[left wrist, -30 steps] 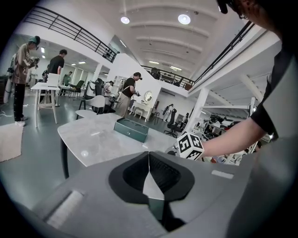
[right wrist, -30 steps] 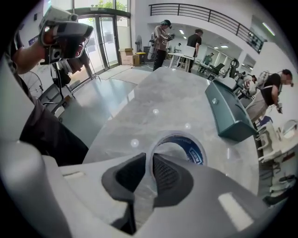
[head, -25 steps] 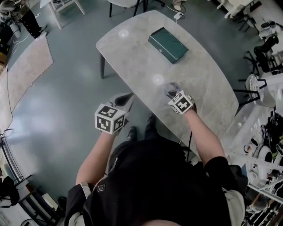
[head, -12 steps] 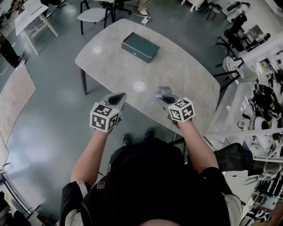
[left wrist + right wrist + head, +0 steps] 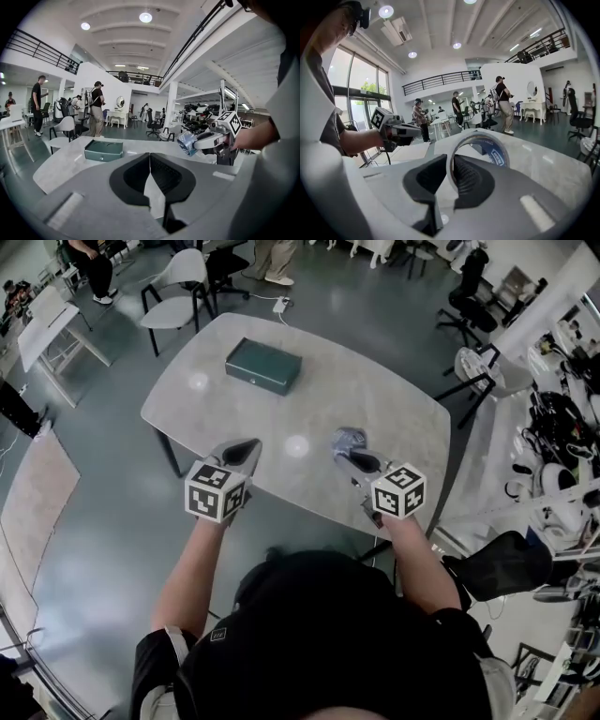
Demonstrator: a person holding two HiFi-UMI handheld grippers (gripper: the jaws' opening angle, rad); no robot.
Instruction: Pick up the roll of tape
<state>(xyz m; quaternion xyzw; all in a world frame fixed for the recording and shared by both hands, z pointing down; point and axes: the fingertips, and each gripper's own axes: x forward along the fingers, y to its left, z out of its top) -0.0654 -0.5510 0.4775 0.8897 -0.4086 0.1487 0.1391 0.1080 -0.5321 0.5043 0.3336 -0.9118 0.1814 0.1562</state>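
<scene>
The roll of tape is a translucent ring with a blue printed core. My right gripper is shut on its wall, one jaw inside the ring and one outside. In the head view the roll of tape hangs above the near part of the grey table, at the tip of the right gripper. My left gripper hovers over the table's near left edge, shut and empty, its jaw tips touching. The left gripper view shows the roll of tape off to the right.
A dark green flat box lies at the table's far side. White chairs stand beyond the table, and people stand farther back. Cluttered racks and office chairs fill the right side.
Both grippers have risen. The right one has come up off the table with the roll of tape in its jaws. The left one has moved in over the table's edge.
</scene>
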